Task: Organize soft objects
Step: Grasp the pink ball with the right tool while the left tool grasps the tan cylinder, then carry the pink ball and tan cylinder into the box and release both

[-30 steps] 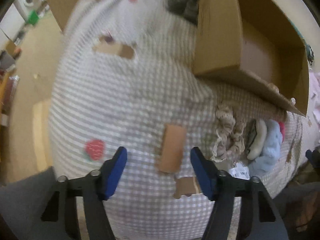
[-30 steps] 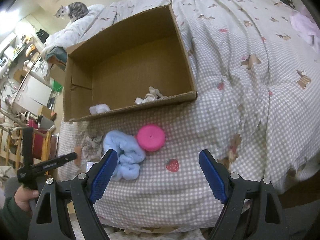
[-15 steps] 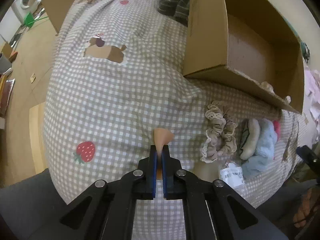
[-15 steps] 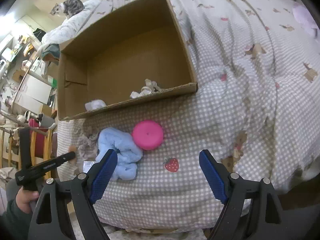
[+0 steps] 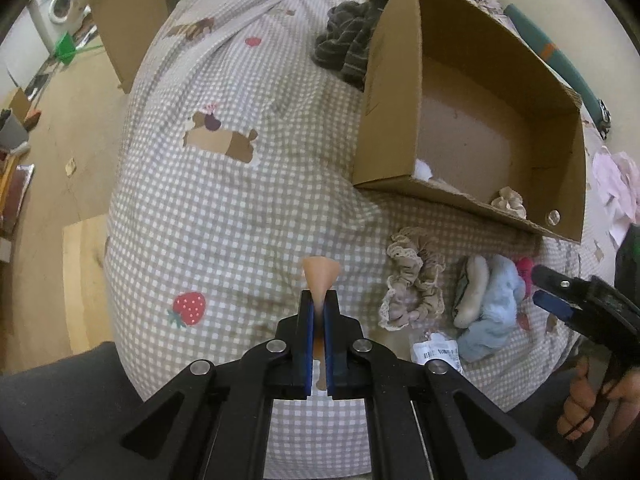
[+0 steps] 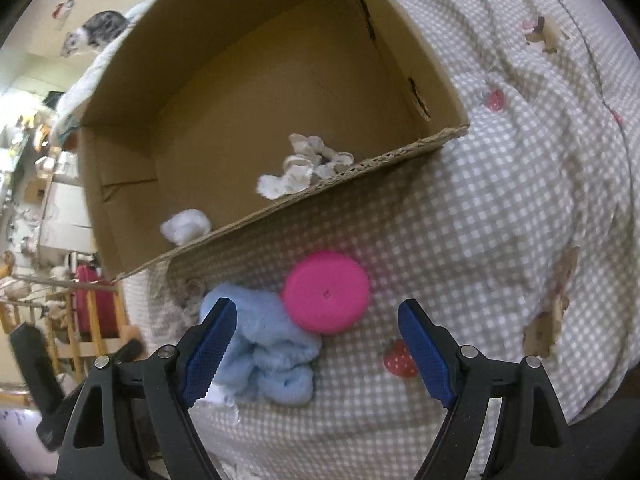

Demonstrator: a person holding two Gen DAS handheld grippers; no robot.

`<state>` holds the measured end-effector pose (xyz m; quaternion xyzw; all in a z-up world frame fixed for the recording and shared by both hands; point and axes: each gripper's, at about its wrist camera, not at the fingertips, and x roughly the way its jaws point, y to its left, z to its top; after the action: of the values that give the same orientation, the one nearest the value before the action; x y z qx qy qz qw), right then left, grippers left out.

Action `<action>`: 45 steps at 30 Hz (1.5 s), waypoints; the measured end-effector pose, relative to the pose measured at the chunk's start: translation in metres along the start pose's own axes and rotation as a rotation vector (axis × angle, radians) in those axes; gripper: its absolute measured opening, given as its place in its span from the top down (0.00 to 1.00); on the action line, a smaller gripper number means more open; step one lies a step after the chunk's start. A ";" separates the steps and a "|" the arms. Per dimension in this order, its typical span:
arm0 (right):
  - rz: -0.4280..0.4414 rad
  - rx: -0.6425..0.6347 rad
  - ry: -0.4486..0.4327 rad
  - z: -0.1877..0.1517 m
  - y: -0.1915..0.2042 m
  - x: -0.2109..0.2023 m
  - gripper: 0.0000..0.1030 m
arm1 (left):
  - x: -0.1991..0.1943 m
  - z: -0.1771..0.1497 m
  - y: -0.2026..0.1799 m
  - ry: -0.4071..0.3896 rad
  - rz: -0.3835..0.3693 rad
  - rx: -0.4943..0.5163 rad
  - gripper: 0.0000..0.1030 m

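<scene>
My left gripper [image 5: 319,300] is shut on a thin peach soft pad [image 5: 321,270], which flares out above the blue pads and hangs just over the checked bedspread [image 5: 240,216]. To its right lie a beige lace scrunchie [image 5: 414,280], a cream piece [image 5: 474,292] and a blue fluffy cloth [image 5: 496,312]. My right gripper [image 6: 316,312] is open, hovering over a pink round disc [image 6: 326,296] and the blue fluffy cloth [image 6: 272,360]. The open cardboard box [image 6: 360,168] behind them holds a white scrunchie [image 6: 308,164] and a white puff [image 6: 186,226].
A dark striped cloth [image 5: 348,46] lies by the box's far corner. A small labelled packet [image 5: 436,350] sits near the bed's edge. The floor [image 5: 60,184] drops away on the left. A cat [image 6: 96,34] rests far back on the bed.
My left gripper closed on the peach pad and lifted it off the bedspread. My right gripper, still open, sank closer to the pink disc and blue cloth.
</scene>
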<state>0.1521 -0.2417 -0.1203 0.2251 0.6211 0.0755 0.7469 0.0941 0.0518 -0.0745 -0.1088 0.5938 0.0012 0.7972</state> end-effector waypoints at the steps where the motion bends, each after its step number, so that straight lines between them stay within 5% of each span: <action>1: -0.034 -0.013 0.008 0.000 0.002 0.005 0.15 | -0.002 -0.001 0.000 -0.004 0.002 0.001 0.96; 2: -0.045 -0.018 0.012 -0.001 0.003 0.008 0.18 | -0.002 -0.001 0.001 0.000 -0.007 -0.008 0.96; 4: -0.031 -0.022 0.034 -0.002 0.003 0.012 0.49 | 0.000 0.000 0.004 0.004 -0.028 -0.020 0.96; 5: -0.024 -0.027 0.044 -0.003 0.003 0.013 0.53 | -0.002 0.000 0.003 -0.001 -0.031 -0.019 0.96; 17: 0.034 -0.071 -0.077 -0.027 0.001 -0.059 0.53 | -0.034 -0.005 -0.005 -0.028 -0.006 -0.047 0.96; 28: 0.101 -0.218 -0.242 -0.035 0.038 -0.146 0.53 | -0.111 0.017 -0.038 -0.175 -0.044 0.041 0.96; 45: 0.035 -0.325 -0.252 0.043 0.076 -0.117 0.53 | -0.070 0.102 -0.077 -0.171 -0.038 0.113 0.96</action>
<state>0.1808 -0.2303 0.0220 0.1203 0.4983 0.1590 0.8438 0.1800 0.0029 0.0323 -0.0744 0.5203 -0.0383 0.8499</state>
